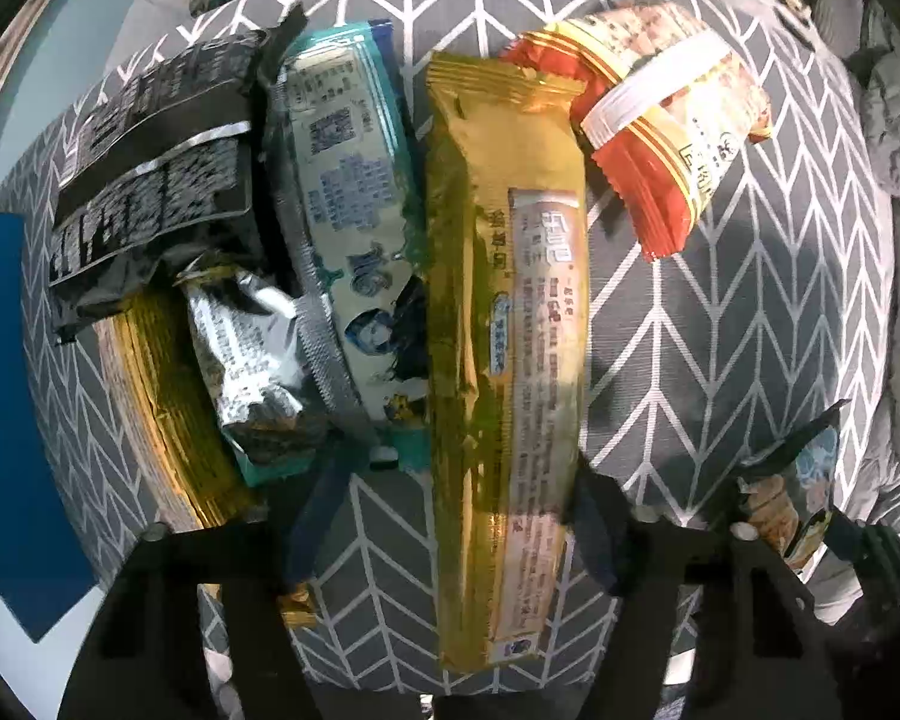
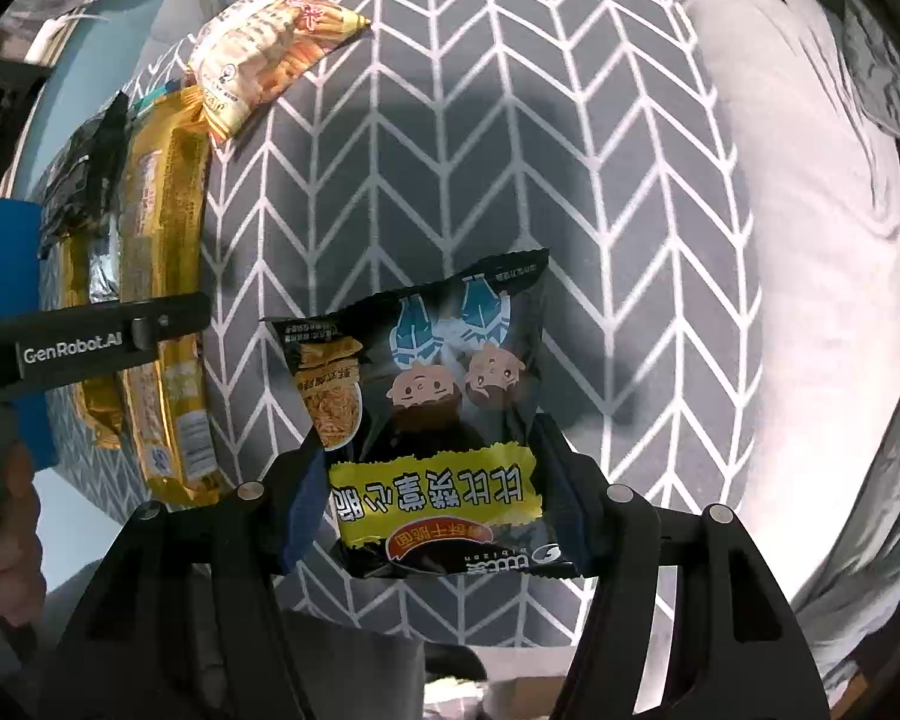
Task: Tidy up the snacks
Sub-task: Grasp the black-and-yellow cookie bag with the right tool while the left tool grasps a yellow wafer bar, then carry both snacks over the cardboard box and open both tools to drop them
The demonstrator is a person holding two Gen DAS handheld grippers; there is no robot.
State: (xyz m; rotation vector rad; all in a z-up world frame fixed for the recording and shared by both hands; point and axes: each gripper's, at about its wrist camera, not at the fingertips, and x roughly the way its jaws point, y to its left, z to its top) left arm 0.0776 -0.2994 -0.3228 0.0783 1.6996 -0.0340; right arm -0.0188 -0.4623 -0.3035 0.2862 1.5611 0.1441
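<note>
Several snack packets lie side by side on a grey chevron cloth (image 1: 720,300). A long gold packet (image 1: 510,330) lies lengthwise between the fingers of my left gripper (image 1: 456,510). The right finger is at its edge, the left finger (image 1: 315,510) stands apart from it, so the gripper is open. Beside it lie a blue-and-white packet (image 1: 354,228), a black packet (image 1: 150,168), a silver one (image 1: 246,354) and a red-orange one (image 1: 660,120). My right gripper (image 2: 435,492) is shut on a black cartoon snack packet (image 2: 438,396) above bare cloth.
A flat gold packet (image 1: 162,396) lies under the silver one. A blue panel (image 1: 6,390) borders the cloth on the left. The left gripper's black body (image 2: 90,348) and a person's hand (image 2: 0,540) show at the right view's left edge. Pale grey bedding (image 2: 810,240) lies to the right.
</note>
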